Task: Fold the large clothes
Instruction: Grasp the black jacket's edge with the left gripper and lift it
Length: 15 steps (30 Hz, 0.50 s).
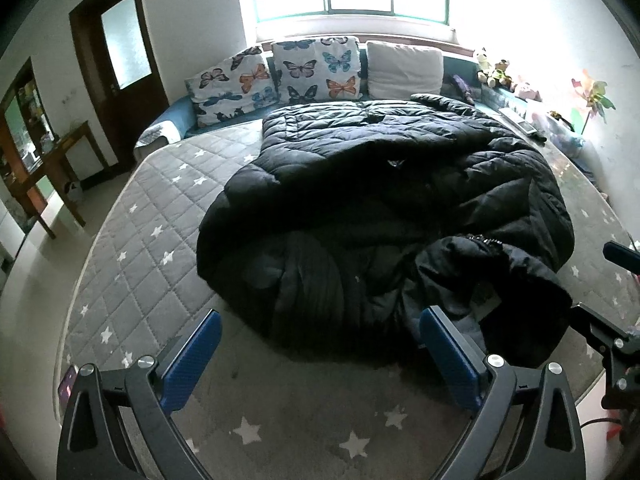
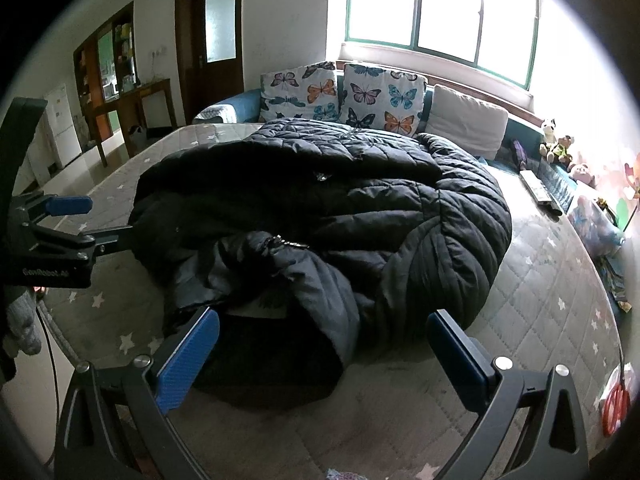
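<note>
the big black quilted puffer coat (image 1: 380,208) lies in a loose heap on the grey star-patterned mattress (image 1: 152,240), partly doubled over but not neat. the left gripper (image 1: 320,356) and right gripper (image 2: 324,356) are both released, holding nothing; most folding seems left.

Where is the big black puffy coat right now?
The black puffy coat lies bunched in the middle of the grey star-print mattress, in front of the butterfly pillows. Both open grippers, left and right, hover at its near edge.
</note>
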Each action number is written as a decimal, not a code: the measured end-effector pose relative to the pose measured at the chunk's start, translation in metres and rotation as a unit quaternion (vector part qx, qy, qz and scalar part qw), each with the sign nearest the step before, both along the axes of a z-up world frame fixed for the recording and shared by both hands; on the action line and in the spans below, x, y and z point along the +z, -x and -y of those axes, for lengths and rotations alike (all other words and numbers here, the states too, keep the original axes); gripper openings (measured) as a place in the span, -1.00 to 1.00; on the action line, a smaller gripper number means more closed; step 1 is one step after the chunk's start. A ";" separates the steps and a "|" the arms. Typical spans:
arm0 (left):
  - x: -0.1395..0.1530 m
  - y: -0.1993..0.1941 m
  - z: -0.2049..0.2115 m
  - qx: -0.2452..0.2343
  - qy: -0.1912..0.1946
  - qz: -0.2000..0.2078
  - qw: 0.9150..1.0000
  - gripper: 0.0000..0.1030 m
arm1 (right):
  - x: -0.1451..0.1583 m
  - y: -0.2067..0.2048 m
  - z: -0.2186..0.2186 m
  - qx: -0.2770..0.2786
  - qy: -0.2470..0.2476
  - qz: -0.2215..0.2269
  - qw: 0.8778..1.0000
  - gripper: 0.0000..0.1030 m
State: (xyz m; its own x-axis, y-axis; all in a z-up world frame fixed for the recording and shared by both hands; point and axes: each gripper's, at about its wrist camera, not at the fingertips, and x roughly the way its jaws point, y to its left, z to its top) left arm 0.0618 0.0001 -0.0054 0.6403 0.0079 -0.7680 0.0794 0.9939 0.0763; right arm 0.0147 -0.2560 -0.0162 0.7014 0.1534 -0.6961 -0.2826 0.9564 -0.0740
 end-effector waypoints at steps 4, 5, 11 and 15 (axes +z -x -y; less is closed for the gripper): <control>0.000 -0.010 0.004 -0.014 -0.008 -0.005 1.000 0.95 | 0.003 -0.008 -0.001 0.003 0.009 0.002 1.000 1.00; 0.000 -0.013 0.005 -0.017 -0.012 -0.007 1.000 0.95 | 0.004 -0.009 -0.001 0.002 0.011 0.003 1.000 1.00; 0.005 -0.036 0.012 -0.038 -0.021 -0.011 0.999 0.91 | 0.007 -0.023 0.003 -0.002 0.026 0.004 1.000 1.00; 0.011 -0.054 0.014 -0.051 -0.021 -0.009 0.998 0.91 | 0.010 -0.038 0.010 -0.007 0.031 0.000 0.999 1.00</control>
